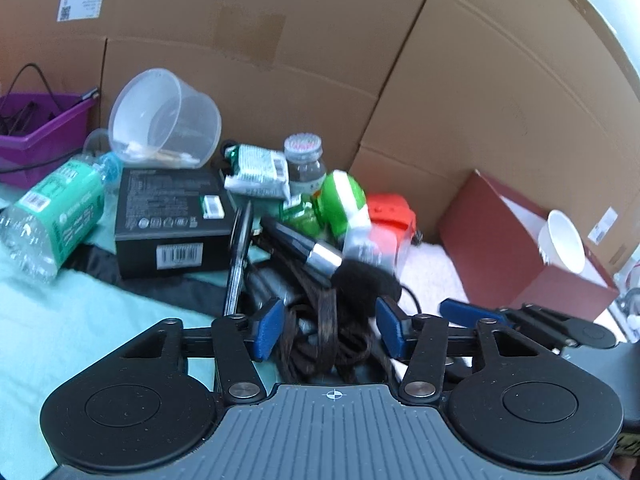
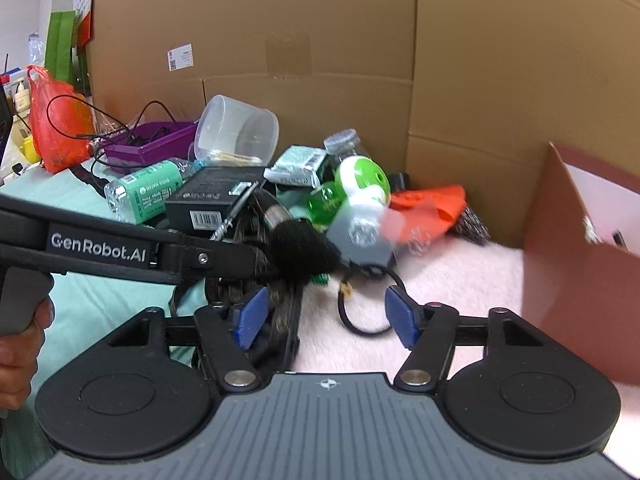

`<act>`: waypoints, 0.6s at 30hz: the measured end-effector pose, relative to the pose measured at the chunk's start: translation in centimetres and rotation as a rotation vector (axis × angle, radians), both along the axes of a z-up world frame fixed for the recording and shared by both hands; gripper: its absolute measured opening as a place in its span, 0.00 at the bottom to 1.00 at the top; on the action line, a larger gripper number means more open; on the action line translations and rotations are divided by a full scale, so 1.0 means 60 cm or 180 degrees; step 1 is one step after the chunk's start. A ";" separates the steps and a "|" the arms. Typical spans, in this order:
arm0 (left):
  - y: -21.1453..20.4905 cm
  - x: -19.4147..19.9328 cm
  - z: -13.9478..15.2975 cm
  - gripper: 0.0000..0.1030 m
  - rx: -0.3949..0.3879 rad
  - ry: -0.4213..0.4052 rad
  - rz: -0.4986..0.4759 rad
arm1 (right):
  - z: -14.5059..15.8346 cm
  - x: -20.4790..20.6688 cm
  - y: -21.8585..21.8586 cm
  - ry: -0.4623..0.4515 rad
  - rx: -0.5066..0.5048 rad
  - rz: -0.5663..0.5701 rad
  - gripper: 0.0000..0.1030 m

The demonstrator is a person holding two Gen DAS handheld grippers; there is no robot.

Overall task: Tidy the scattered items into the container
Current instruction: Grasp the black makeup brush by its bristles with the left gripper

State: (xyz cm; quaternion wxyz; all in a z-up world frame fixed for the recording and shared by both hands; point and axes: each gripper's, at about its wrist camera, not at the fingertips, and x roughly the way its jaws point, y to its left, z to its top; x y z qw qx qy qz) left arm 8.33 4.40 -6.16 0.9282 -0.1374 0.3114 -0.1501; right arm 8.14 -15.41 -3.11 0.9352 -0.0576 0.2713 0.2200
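Note:
A heap of items lies before cardboard walls: a black box, a green-labelled water bottle, a clear tub, a green and white toy, a jar, a make-up brush and a dark tangled cord. My left gripper is open, its blue pads on either side of the cord and just below the brush head. My right gripper is open over the pink cloth, with the left gripper at its left. The red box container stands at the right and holds a white cup.
A purple bin with cables sits at the back left. An orange object lies behind the toy. A red plastic bag stands far left. Teal cloth covers the near left. The red box wall is close on the right.

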 end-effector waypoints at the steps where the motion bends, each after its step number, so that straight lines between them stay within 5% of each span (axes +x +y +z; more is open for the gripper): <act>1: -0.001 0.004 0.004 0.62 -0.0011 -0.0017 -0.0010 | 0.001 0.006 0.003 -0.0003 -0.0003 0.0003 0.62; 8: -0.016 0.029 0.020 0.62 0.0027 -0.0115 -0.0109 | 0.000 0.035 0.024 0.0014 0.0004 0.0101 0.51; 13: -0.026 0.036 0.015 0.63 0.0018 -0.0052 -0.0143 | -0.001 0.043 0.029 0.0059 0.0101 0.0241 0.19; 18: -0.033 0.035 0.017 0.71 0.0022 -0.0013 -0.0129 | 0.005 0.033 0.012 0.0082 0.0278 0.0309 0.09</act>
